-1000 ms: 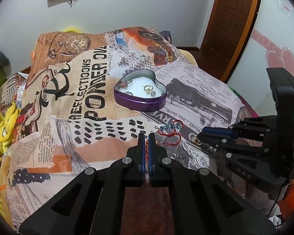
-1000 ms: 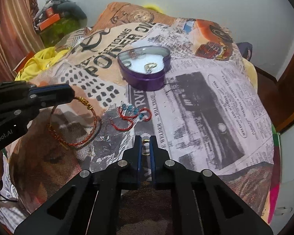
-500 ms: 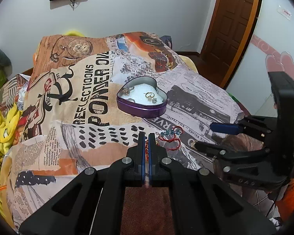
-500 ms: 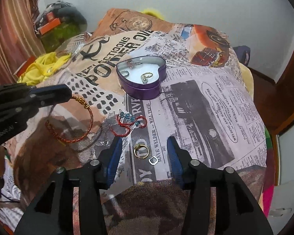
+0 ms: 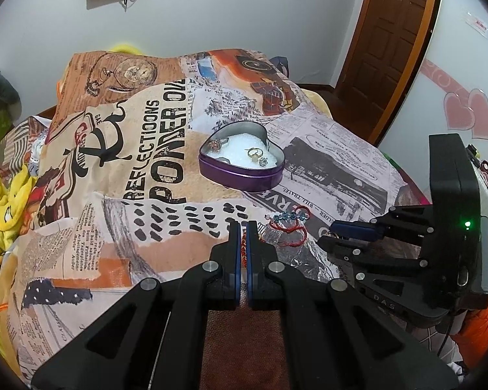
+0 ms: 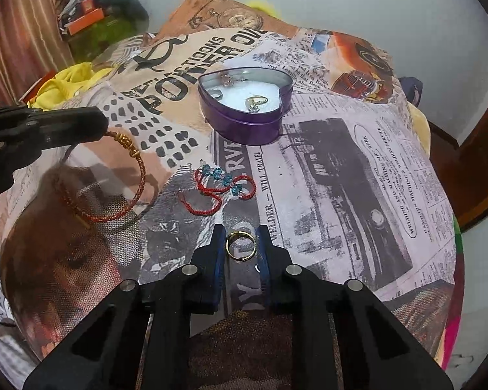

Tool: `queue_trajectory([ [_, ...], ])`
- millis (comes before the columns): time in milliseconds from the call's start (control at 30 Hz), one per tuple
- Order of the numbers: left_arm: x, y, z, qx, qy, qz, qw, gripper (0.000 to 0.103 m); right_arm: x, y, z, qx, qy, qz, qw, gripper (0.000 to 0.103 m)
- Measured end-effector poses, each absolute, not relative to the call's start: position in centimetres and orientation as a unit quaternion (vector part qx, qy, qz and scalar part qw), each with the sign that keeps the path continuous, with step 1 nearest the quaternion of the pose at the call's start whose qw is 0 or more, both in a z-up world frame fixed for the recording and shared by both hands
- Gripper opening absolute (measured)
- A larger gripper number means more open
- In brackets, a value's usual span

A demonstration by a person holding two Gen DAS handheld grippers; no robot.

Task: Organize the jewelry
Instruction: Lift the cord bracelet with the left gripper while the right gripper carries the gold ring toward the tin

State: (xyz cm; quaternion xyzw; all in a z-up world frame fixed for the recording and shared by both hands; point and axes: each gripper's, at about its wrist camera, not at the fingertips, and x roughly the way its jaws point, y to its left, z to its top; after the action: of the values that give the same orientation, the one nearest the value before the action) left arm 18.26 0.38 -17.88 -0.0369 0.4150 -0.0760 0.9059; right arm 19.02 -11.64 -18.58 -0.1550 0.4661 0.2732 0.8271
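Observation:
A gold ring point(image 6: 240, 245) lies on the printed bedspread point(image 6: 341, 169) between my right gripper's point(image 6: 240, 237) blue pads. Its jaws are closing and both pads sit against the ring's sides. The left wrist view shows this gripper point(image 5: 333, 232) low at the right. My left gripper point(image 5: 243, 227) is shut on a red-and-gold braided bangle point(image 6: 123, 195), which droops from its tips point(image 6: 94, 123) onto the cloth. A red cord bracelet with blue beads point(image 6: 224, 185) lies between the two grippers. Farther back stands an open purple heart tin point(image 6: 244, 123) with rings on white filling.
Yellow cloth point(image 5: 3, 201) is bunched at the bed's left side. A green bag point(image 6: 107, 32) stands by the curtain beyond it. A brown door point(image 5: 397, 32) is at the far right, past the bed's edge point(image 6: 452, 260).
My right gripper went from shut to wide open and has closed in again, now with the gold ring lying flat between its pads. The left gripper kept its hold on the bangle.

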Motion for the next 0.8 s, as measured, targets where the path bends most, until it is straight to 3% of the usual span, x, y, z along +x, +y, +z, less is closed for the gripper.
queue_trajectory([
  [800,20.8,0.8,-13.6,-0.031,0.363,-0.067,0.929,0.001,21.2,-12.1,-12.0,-0.104,0.388,0.265,0.877,0.017],
])
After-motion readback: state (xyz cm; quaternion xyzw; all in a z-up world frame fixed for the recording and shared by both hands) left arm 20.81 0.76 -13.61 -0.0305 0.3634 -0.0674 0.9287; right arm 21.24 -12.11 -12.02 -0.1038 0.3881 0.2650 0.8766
